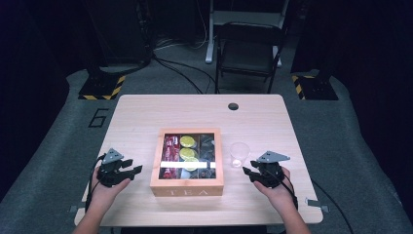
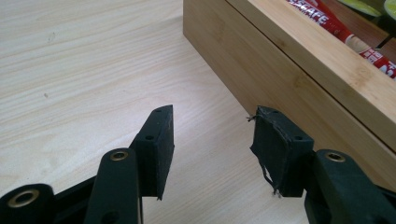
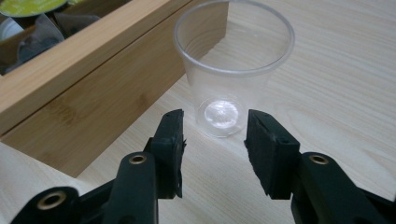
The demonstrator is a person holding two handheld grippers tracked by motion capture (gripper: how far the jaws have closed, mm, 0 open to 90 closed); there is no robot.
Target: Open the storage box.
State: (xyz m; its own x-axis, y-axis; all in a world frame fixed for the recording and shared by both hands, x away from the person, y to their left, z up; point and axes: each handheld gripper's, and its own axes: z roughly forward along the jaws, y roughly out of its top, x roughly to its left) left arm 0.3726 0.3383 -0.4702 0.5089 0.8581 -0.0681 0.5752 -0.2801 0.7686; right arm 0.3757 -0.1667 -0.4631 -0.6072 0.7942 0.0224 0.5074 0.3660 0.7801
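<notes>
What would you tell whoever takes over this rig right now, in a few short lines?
Left tool: open, nothing between its jaws, resting on the table just left of the wooden tea box.
Right tool: open, holding nothing, pointed at the clear plastic cup but short of it.
Things: the cup stands upright and empty, close beside the box's right wall. The box holds red sachets, yellow-green capsules and dark items.
Done: nothing moved that I can tell.
Left: probably grasp the cup with the right tool; the left may be meant for the box.
</notes>
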